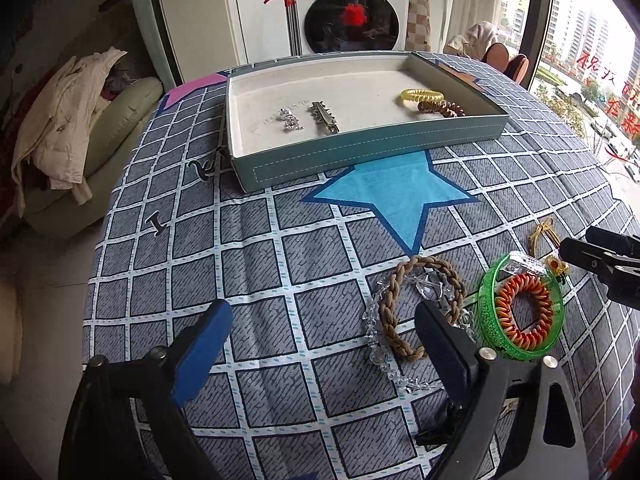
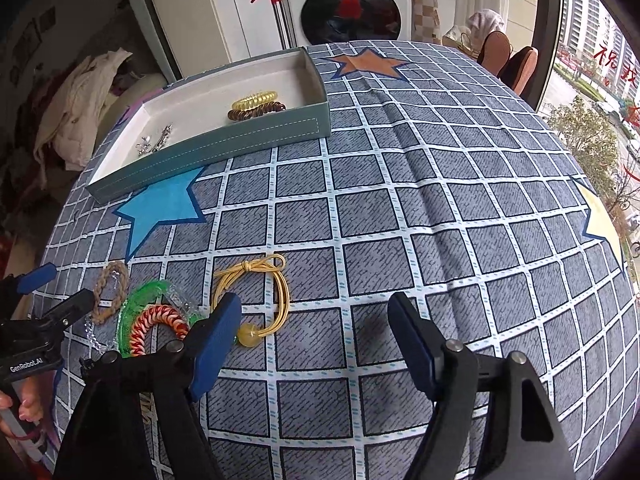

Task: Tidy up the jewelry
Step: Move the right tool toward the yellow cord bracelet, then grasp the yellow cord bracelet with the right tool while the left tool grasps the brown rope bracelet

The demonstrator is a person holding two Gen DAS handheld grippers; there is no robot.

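A teal tray stands at the far side of the table. In it lie a yellow coil hair tie, a brown coil tie, a metal hair clip and crystal earrings. On the cloth lie a brown braided bracelet, a clear bead bracelet, a green bangle around an orange coil tie, and a yellow elastic with a bead. My left gripper is open, left of the bracelets. My right gripper is open, its left finger beside the yellow elastic.
The table wears a grey checked cloth with a blue star. A washing machine stands behind the table. A sofa with clothes is on the left, chairs and a window on the right.
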